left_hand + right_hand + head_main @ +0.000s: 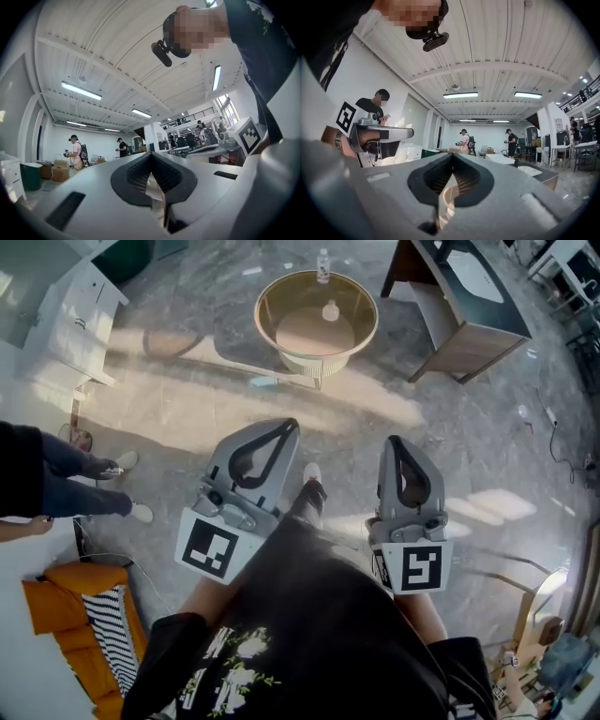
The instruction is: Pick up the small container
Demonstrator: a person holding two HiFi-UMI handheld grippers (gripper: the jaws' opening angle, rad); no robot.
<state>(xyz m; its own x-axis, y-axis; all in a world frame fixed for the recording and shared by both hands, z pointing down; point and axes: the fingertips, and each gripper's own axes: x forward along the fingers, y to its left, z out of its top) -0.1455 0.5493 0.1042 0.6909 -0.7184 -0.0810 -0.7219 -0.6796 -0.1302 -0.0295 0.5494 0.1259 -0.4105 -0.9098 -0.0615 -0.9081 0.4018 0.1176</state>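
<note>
Small container (330,310) upright on table (265,292), left gripper (287,426), right gripper (396,442) both pressed together

Far ahead of us at centre stands the round bench (314,364), with the small container (330,310) on its middle and a bottle (322,265) at its far rim. A cabinet (469,329) stands to its right, and a chair (66,592) sits near left.
</note>
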